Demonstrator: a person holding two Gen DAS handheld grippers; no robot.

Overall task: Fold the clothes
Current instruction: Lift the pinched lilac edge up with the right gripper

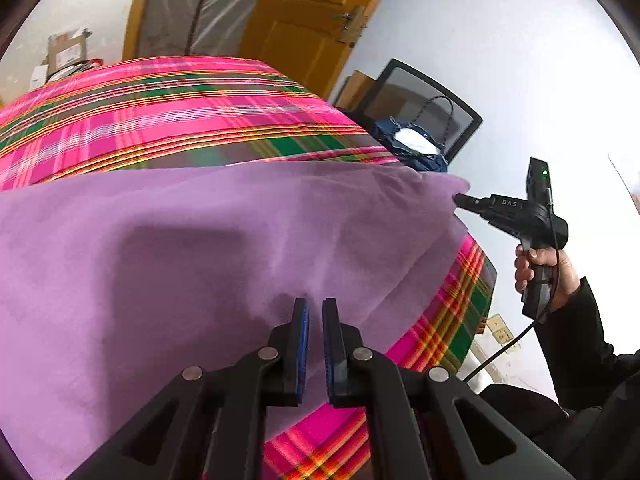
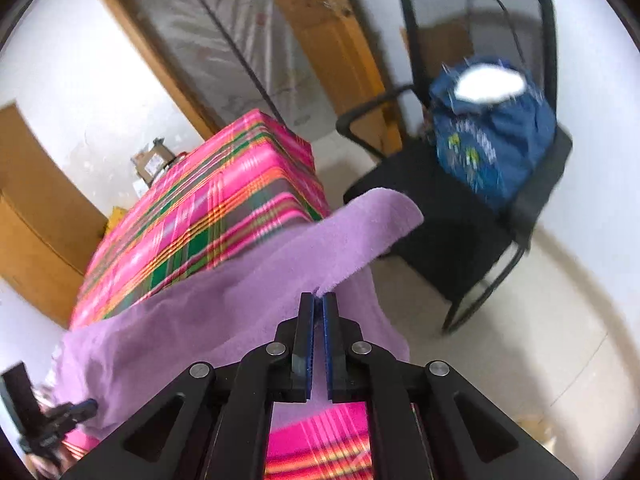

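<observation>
A purple cloth [image 1: 200, 248] lies spread over a table under a pink, green and yellow plaid cover [image 1: 160, 120]. My left gripper [image 1: 315, 306] pinches the cloth's near edge between its blue pads, and creases run out from the tips. In the right wrist view my right gripper [image 2: 319, 298] is shut on another part of the purple cloth [image 2: 248, 280], holding that corner up off the plaid table [image 2: 208, 200]. The left wrist view shows the right gripper [image 1: 458, 199] at the raised corner past the table's right side, held by a person's hand [image 1: 552, 268]. The left gripper [image 2: 90, 405] appears at lower left.
A black mesh chair [image 2: 440, 220] stands right of the table with a blue bag [image 2: 500, 148] on its seat. Behind the table are a yellow wooden door [image 1: 312, 20] and a plastic-covered doorway. A cardboard box [image 1: 68, 52] sits at the table's far end.
</observation>
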